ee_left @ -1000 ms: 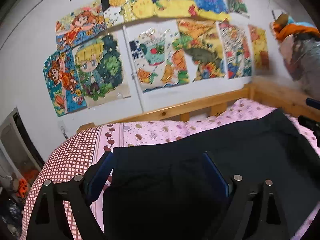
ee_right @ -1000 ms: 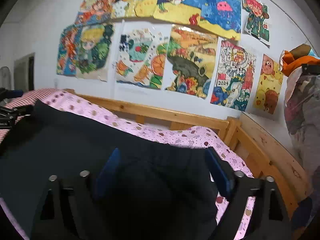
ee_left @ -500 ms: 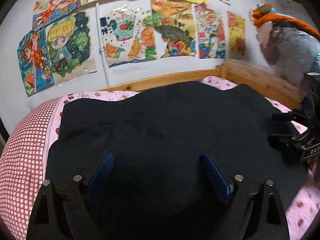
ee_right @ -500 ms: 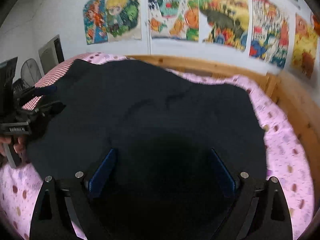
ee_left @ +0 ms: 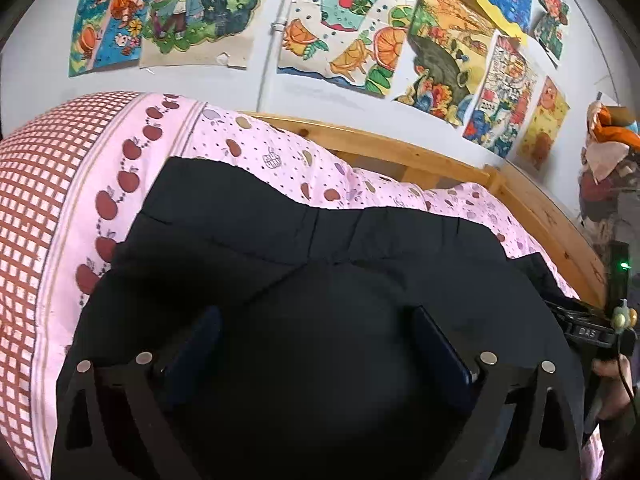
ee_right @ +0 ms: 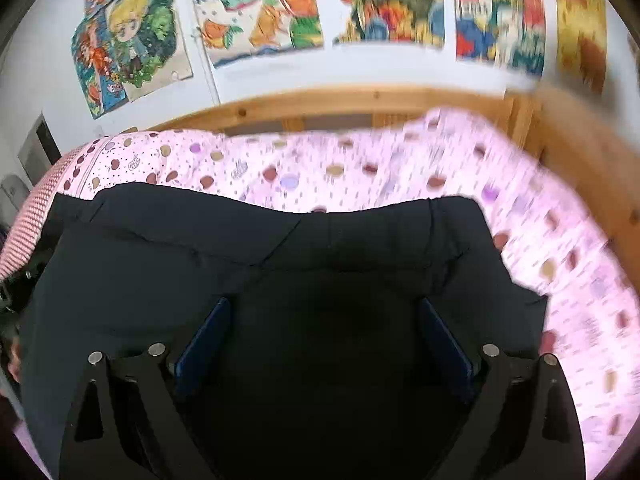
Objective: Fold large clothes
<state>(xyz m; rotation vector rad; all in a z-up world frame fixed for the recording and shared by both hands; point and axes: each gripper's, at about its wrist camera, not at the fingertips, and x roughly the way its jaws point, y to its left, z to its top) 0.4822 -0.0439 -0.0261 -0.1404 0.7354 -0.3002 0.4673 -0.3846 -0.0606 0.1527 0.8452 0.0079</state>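
At the bottom of the left wrist view the left gripper (ee_left: 316, 344) hangs over the black garment (ee_left: 320, 280), jaws spread wide and just widened further, blue pads well apart. Dark cloth fills the whole space between them, but no pinch shows; it looks released. Same story at the bottom of the right wrist view: the right gripper (ee_right: 324, 340) has jaws spread wide, also just opened further, black fabric beneath and between the fingers, and no pad seen pressing on it.

Moving up to mid-frame, the garment lies spread flat across the pink apple-print bedsheet (ee_left: 280, 152). Its far hem runs in a wavy line across the middle of both views, with a few seams and creases showing in the upper part of the cloth. At the lower right edge of the left wrist view, a hand (ee_left: 612, 384) holds the other gripper's black body, green light glowing above it.

Further out, at the left of the left wrist view, a red-and-white checked cover (ee_left: 40, 200) sits just beside the sheet. Beyond the bedding runs the wooden bed frame (ee_left: 380, 144), curving down the right side. At the top, the white wall carries a row of bright children's drawings (ee_left: 340, 36); in the right wrist view these drawings are blurred. At the far right edge sits a pile of mixed clothes (ee_left: 608, 168).
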